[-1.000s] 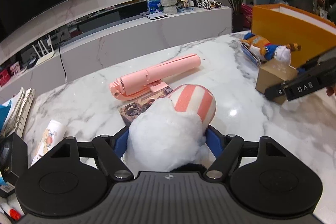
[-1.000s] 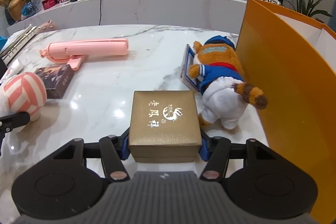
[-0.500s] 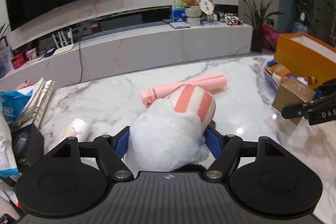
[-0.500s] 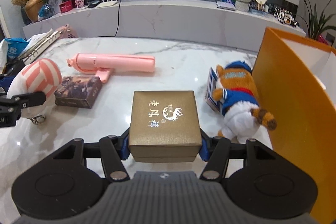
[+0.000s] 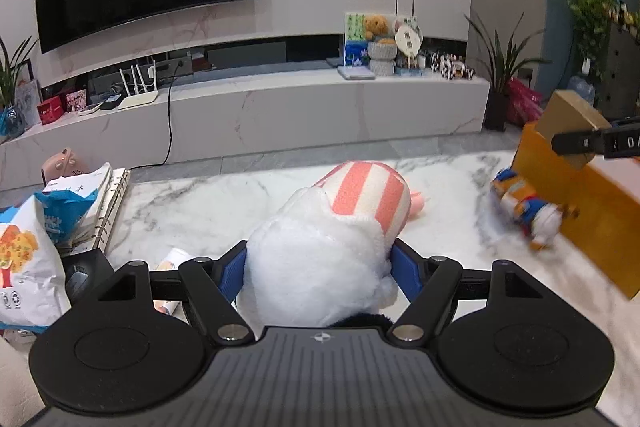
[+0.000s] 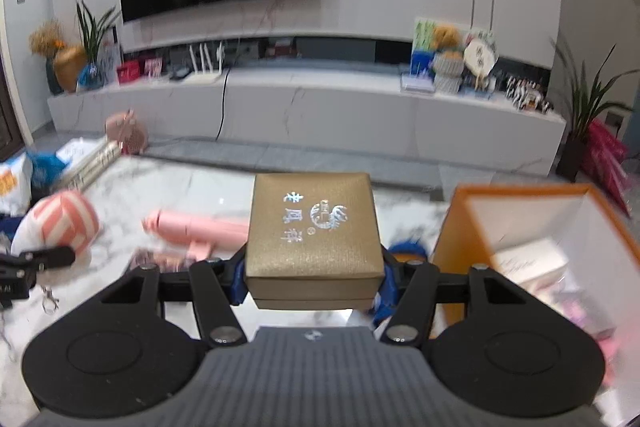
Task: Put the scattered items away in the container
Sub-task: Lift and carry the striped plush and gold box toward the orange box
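My left gripper (image 5: 320,267) is shut on a white plush toy with a pink-striped cap (image 5: 320,247), held above the marble table (image 5: 200,211). My right gripper (image 6: 312,275) is shut on a gold gift box (image 6: 316,227), held high beside the orange container (image 6: 540,227). The container (image 5: 600,211) stands at the table's right edge. In the left wrist view the gold box (image 5: 568,123) hangs over the container's rim. The plush also shows in the right wrist view (image 6: 60,227).
A pink folding fan (image 6: 200,231) and a dark card box (image 6: 160,259) lie mid-table. A bear plush in blue and orange (image 5: 528,215) lies against the container. Snack bags (image 5: 28,259), a binder (image 5: 112,203) and a tube sit at the left.
Both grippers have risen from the table with their loads. The right gripper has carried the gold box up to the container's rim, so its inside now shows.
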`<move>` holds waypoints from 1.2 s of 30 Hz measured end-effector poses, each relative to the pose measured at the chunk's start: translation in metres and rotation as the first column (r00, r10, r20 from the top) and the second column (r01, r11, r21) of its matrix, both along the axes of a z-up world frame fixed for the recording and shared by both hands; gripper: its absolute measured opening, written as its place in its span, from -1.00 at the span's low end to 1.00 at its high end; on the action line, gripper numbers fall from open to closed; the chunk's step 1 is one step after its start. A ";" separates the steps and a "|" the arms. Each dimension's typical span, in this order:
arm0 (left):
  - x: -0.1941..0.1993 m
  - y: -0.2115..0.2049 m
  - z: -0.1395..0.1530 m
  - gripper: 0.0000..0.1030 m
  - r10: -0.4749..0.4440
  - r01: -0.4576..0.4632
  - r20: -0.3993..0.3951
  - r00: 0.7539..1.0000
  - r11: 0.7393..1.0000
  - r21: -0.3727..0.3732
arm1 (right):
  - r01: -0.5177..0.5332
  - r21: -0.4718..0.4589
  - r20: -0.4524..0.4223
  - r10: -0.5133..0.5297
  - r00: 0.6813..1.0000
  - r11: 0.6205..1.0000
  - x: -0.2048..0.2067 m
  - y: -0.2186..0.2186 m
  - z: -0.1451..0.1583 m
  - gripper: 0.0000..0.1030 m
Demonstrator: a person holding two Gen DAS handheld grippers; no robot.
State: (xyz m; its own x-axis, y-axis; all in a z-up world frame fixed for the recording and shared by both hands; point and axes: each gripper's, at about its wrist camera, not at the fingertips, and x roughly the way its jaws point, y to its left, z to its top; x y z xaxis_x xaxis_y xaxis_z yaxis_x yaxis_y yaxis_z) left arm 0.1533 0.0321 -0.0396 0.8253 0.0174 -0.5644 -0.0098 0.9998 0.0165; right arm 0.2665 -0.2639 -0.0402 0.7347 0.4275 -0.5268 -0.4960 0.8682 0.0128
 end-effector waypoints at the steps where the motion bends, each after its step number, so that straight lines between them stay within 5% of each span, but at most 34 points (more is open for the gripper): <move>1: -0.002 -0.003 0.006 0.66 0.001 -0.001 0.003 1.000 1.000 -0.004 | -0.001 0.003 0.014 0.001 1.000 1.000 -0.002 -0.004 0.009 0.20; 17: 0.010 -0.127 0.119 0.66 -0.158 0.174 0.208 0.965 0.983 -0.057 | -0.047 0.028 0.209 0.040 0.977 0.999 -0.003 -0.109 0.167 0.20; 25: 0.038 -0.211 0.133 0.66 -0.315 0.342 0.275 0.909 0.938 -0.057 | 0.007 -0.010 0.188 -0.005 0.982 1.000 -0.002 -0.164 0.164 0.20; 31: 0.069 -0.273 0.107 0.66 -0.409 0.437 0.237 0.881 0.896 -0.080 | 0.058 -0.024 0.125 -0.055 0.991 0.998 0.013 -0.203 0.144 0.20; 36: 0.087 -0.303 0.079 0.66 -0.443 0.455 0.176 0.879 0.890 -0.031 | 0.110 -0.057 0.054 -0.107 0.993 0.992 0.031 -0.227 0.120 0.20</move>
